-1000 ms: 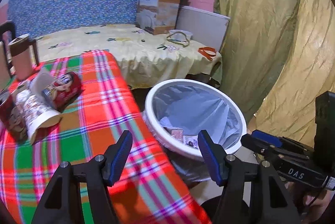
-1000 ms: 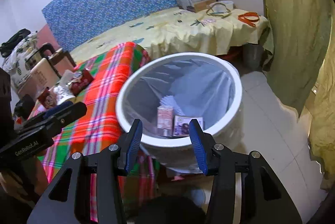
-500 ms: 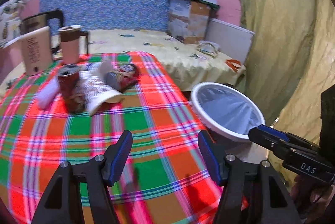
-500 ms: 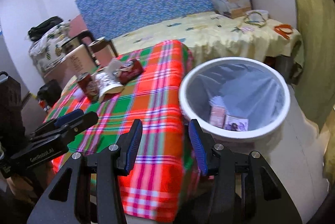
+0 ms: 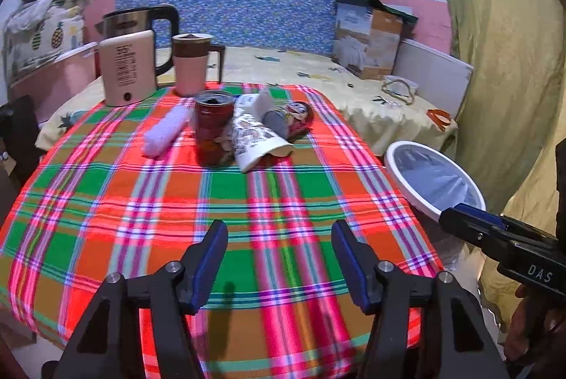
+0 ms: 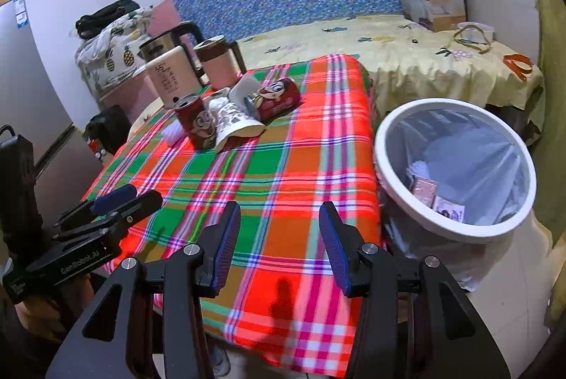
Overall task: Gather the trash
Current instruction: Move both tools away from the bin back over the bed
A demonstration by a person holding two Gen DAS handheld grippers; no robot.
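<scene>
On the plaid tablecloth (image 5: 269, 202) lies a cluster of trash: an upright red can (image 5: 213, 127), a tipped paper cup (image 5: 254, 140), a red can on its side (image 5: 293, 119) and a white wad (image 5: 164, 135). My left gripper (image 5: 278, 230) hovers over the cloth's near half, well short of the pile; its jaws are closing with nothing between them. My right gripper (image 6: 279, 212) is open and empty over the cloth's near right part. The white bin (image 6: 385, 173) stands right of the table, lined with a bag, and small cartons (image 6: 424, 189) lie inside.
At the table's far edge stand a steel kettle (image 5: 141, 25), a pink jug (image 5: 127, 71) and a pink mug (image 5: 191, 64). Behind is a bed with a yellow sheet (image 5: 318, 74) and a cardboard box (image 5: 368, 39). A curtain (image 5: 502, 60) hangs at the right.
Both grippers have swung left from over the bin to face the table. The trash pile now lies straight ahead of the left gripper, and its jaws have narrowed slightly.
</scene>
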